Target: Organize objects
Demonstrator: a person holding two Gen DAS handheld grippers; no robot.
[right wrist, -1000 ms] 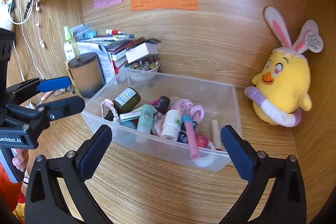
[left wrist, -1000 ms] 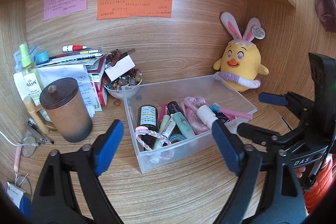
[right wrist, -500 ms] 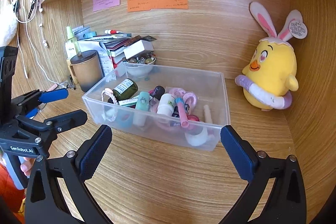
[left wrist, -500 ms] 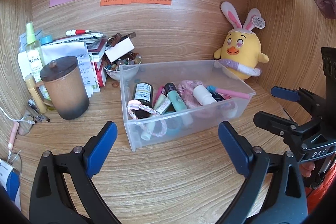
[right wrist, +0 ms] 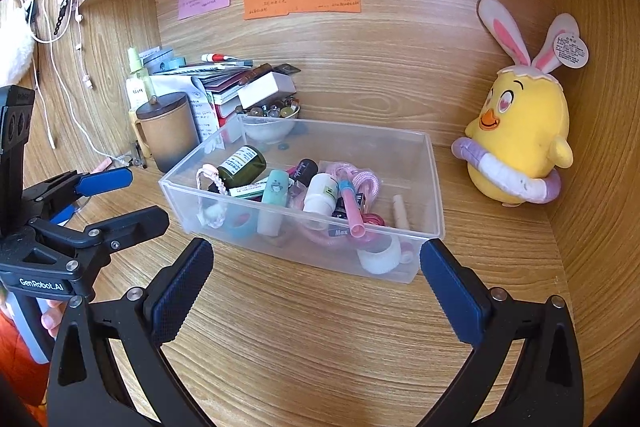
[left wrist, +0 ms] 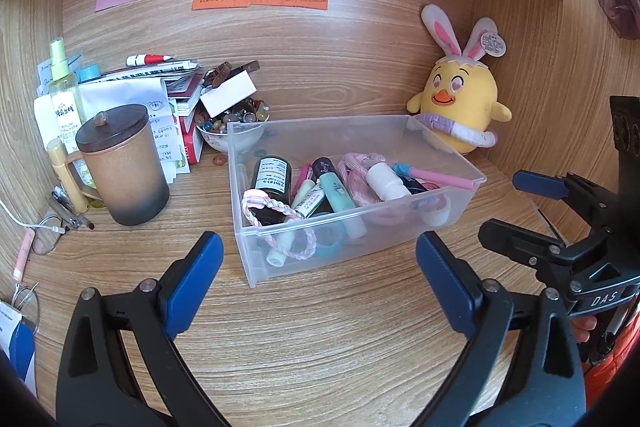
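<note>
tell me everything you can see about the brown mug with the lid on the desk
The brown mug looks like matte ceramic, tan on top and shading to dark grey at the base. A dark brown lid with a small round knob covers it. Its loop handle faces the left wall. It stands upright on the wooden desk, left of the clear plastic bin and apart from it, in front of a stack of papers and books. Neither gripper touches it.
</note>
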